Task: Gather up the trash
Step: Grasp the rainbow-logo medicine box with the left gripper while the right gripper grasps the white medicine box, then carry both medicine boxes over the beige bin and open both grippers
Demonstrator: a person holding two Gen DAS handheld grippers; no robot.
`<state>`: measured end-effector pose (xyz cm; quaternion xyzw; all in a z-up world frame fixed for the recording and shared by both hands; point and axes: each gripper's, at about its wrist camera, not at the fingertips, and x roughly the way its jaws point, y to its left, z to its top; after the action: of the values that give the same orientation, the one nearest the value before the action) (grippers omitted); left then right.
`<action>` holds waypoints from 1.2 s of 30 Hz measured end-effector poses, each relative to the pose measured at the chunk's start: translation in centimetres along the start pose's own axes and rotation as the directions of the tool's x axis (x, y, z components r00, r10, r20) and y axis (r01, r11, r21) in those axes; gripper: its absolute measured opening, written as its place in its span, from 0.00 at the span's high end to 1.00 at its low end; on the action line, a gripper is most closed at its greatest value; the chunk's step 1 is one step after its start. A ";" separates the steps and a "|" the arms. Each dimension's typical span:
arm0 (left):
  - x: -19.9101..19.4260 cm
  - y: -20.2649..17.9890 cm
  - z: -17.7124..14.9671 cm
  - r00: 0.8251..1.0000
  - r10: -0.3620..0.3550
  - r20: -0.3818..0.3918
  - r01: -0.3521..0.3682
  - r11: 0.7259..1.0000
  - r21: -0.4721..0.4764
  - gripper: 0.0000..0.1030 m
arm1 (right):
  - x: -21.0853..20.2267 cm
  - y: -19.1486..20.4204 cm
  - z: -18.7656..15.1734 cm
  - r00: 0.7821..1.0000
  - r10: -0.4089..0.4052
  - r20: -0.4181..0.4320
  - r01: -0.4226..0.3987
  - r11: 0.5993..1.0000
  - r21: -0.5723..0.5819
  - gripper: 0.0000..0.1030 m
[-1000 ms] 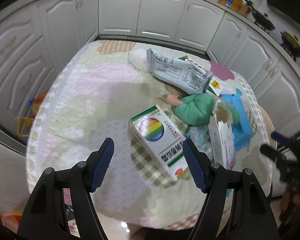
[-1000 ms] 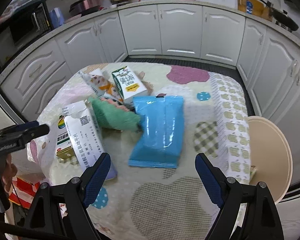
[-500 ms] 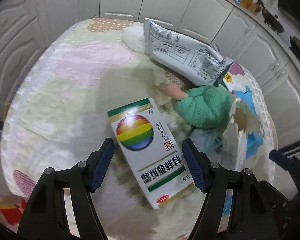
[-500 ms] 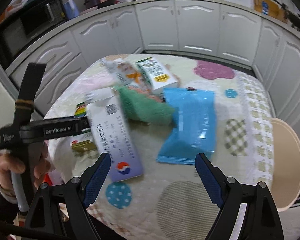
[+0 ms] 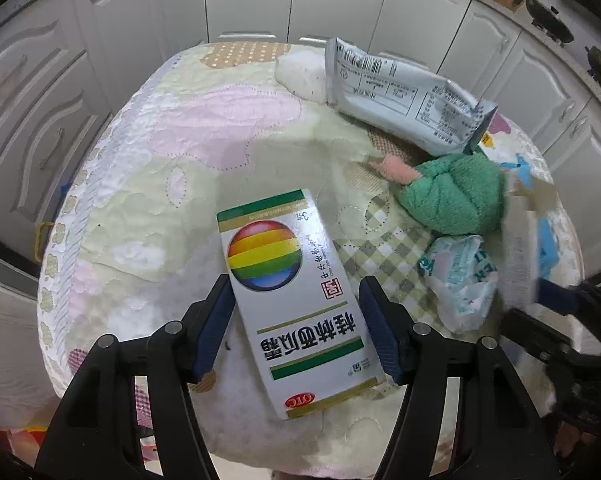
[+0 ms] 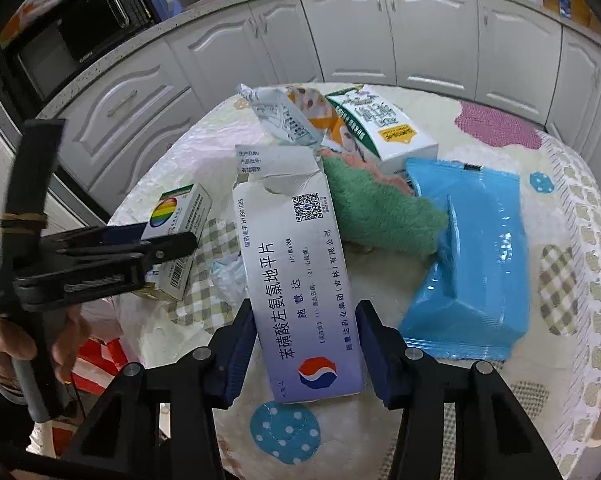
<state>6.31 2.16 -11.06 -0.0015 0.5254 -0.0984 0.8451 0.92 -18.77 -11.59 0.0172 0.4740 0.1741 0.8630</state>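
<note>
The left gripper point(image 5: 296, 312) straddles a white cardboard medicine box with a rainbow-striped ball and green bands point(image 5: 290, 292). Its blue-padded fingers point(image 5: 214, 326) sit against the box's two long sides, closed onto it. The box lies flat near the front edge of the round table covered in a pale quilted patchwork cloth point(image 5: 172, 168).

The right gripper point(image 6: 306, 350) flanks a torn-open white-and-lavender cardboard pill box with a red-and-blue logo point(image 6: 300, 280). Both pads appear to touch its sides, though contact on the right pad is hard to confirm at this angle. The box's ragged top flap points away from the camera.

Just beyond that box lies a green fluffy cloth with a pink edge point(image 6: 376, 208), and to its right a bright blue plastic wet-wipe pack point(image 6: 476, 264) rests against it. Behind them, a white-and-green milk carton point(image 6: 384, 128) lies beside a crumpled grey printed snack pouch point(image 5: 400, 96). A crumpled white-and-teal plastic wrapper point(image 5: 460, 276) sits between the two boxes, near the cloth.
</note>
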 end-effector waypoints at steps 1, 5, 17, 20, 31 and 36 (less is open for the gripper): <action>0.2 -0.1 0.0 1.000 0.003 -0.002 -0.003 1.000 0.002 0.39 | -0.5 0.2 -0.1 1.000 -0.013 0.010 0.014 1.000 -0.012 0.53; 0.0 -0.4 -0.1 1.000 -0.020 0.005 0.020 1.000 0.015 0.45 | -2.2 -0.1 -0.5 0.998 -0.054 0.033 0.055 0.998 -0.025 0.53; -5.1 -2.8 -0.1 0.992 -0.072 0.108 0.062 0.994 0.085 0.48 | -5.1 -2.6 -0.9 0.989 -0.120 0.087 0.118 0.993 0.026 0.53; -5.9 -4.0 0.1 0.988 -0.090 0.125 0.077 0.992 0.104 0.48 | -5.7 -3.1 -1.1 0.987 -0.131 0.096 0.128 0.991 0.036 0.53; -7.4 -9.6 0.9 0.975 -0.166 0.148 0.137 0.972 0.191 0.48 | -8.4 -6.1 -1.6 0.973 -0.188 0.135 0.176 0.979 0.099 0.53; -7.3 -12.1 1.2 0.970 -0.192 0.147 0.158 0.963 0.218 0.49 | -9.4 -7.6 -2.0 0.966 -0.218 0.137 0.201 0.971 0.129 0.53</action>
<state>2.31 -8.57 -2.78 0.0309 0.4378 -0.2261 0.8696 -3.17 -29.18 -6.60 0.0295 0.4158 0.0526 0.9075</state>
